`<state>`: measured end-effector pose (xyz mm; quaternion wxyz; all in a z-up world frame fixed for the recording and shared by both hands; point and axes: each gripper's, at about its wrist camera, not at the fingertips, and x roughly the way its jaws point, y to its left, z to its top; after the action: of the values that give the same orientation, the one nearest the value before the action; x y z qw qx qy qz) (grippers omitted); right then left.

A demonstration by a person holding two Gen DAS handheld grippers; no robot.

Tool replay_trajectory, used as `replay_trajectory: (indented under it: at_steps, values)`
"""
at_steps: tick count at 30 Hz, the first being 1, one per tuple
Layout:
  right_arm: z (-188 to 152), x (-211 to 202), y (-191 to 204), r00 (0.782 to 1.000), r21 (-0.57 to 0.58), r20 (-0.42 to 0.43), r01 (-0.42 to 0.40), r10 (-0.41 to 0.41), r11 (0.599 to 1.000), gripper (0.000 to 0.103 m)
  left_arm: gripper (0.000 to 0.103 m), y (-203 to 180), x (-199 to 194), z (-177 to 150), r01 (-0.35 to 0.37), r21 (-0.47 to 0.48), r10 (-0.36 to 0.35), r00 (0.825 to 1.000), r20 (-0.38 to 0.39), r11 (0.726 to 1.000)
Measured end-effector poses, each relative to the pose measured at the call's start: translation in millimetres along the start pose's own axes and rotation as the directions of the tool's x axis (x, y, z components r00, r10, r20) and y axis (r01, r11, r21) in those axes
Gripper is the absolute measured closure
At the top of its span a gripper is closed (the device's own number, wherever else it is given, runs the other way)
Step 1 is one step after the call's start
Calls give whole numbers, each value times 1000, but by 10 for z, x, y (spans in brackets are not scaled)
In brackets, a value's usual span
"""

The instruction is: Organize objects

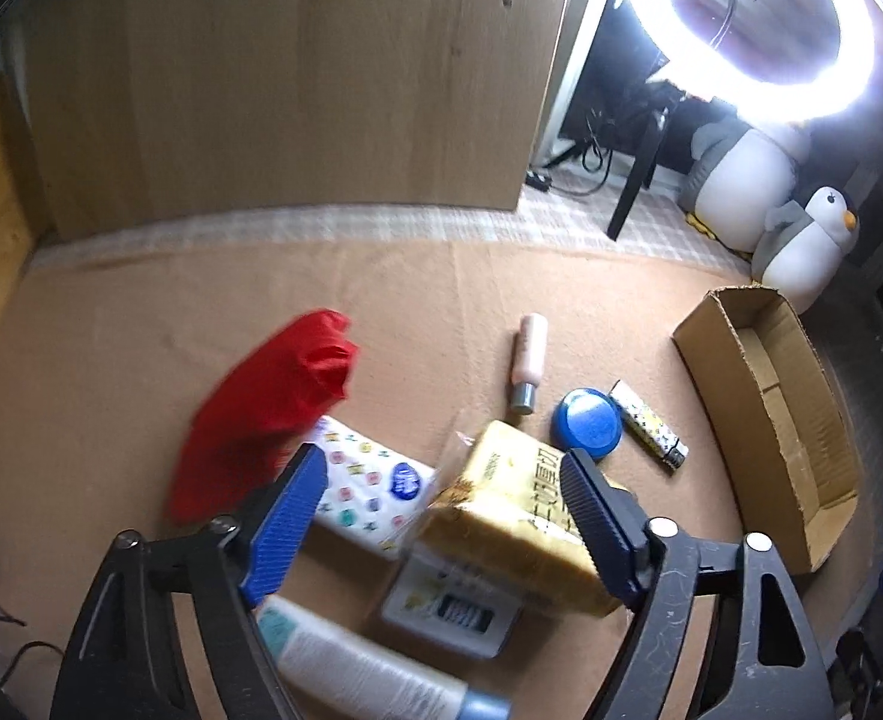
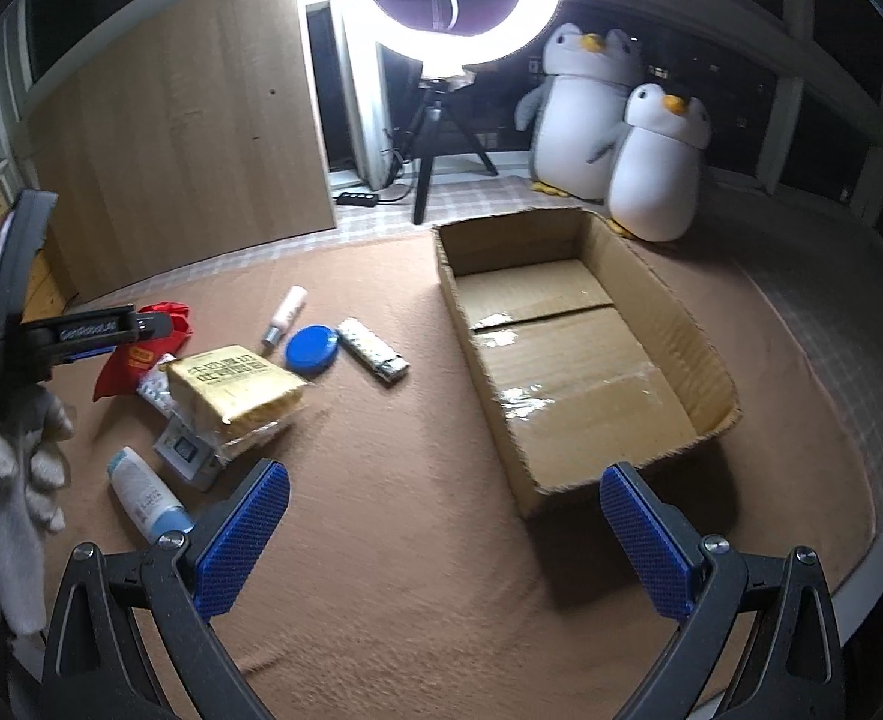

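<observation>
Between the spread blue pads of the left gripper (image 1: 444, 510): a wrapped bread loaf (image 1: 519, 522), nothing clamped yet. Just left of that claw, a patterned tissue pack (image 1: 369, 480) partly under a red cloth (image 1: 267, 414). Directly beneath the jaws, a small white packet (image 1: 447, 606) and a white tube (image 1: 351, 660). Beyond the loaf, a pink bottle (image 1: 528, 360), a blue round lid (image 1: 586, 423) and a patterned lighter (image 1: 648, 423). Far right of the claw, an open cardboard box (image 1: 801, 456), bare inside.

Right gripper (image 2: 444, 531) wide open too, holding nothing, hovering over tan carpet (image 2: 393, 540), box wall just ahead of its right pad. Well ahead, two plush penguins (image 2: 651, 156) and a ring light (image 2: 462, 0).
</observation>
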<state>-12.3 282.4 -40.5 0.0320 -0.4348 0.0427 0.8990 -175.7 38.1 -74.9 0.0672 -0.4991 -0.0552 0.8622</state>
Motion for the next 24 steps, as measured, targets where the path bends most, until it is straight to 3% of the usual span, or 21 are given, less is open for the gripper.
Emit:
replay_trajectory:
  at_steps: [11,24]
  values:
    - [-73,-44,-289,999,46,-8,38,-37,998,1,35,95,551,92,92,-90,-102,987,-122,992]
    - [-60,-33,-384,999,51,-16,38,-38,998,1,42,-349,637,-50,136,22,-130,976,-174,990]
